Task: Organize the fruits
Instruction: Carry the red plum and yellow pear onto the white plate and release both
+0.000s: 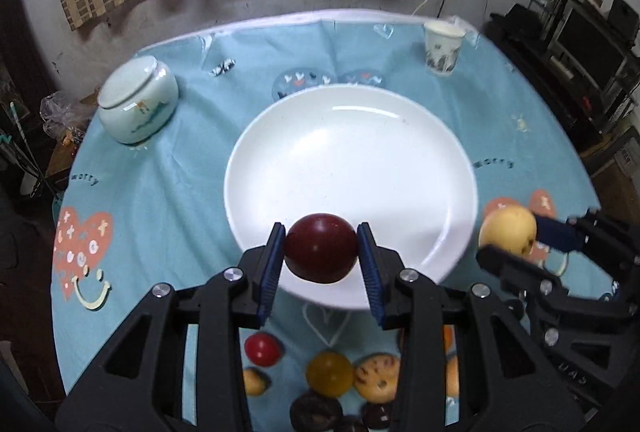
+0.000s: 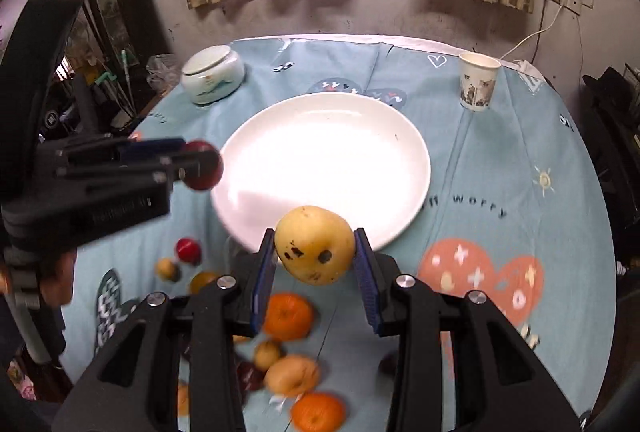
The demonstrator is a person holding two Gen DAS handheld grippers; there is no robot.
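Observation:
My left gripper (image 1: pixel 321 248) is shut on a dark red plum (image 1: pixel 320 247) and holds it over the near rim of the white plate (image 1: pixel 352 160). My right gripper (image 2: pixel 315 252) is shut on a yellow spotted pear (image 2: pixel 314 249), just above the plate's (image 2: pixel 320 160) near edge. In the left wrist view the pear (image 1: pixel 508 232) shows right of the plate. In the right wrist view the plum (image 2: pixel 204 165) shows at the plate's left rim. The plate holds nothing.
Several loose fruits lie on the blue tablecloth in front of the plate: a small red fruit (image 2: pixel 188 249), oranges (image 2: pixel 287 316), yellow and dark ones. A lidded ceramic jar (image 2: pixel 212 74) stands back left, a paper cup (image 2: pixel 477 81) back right.

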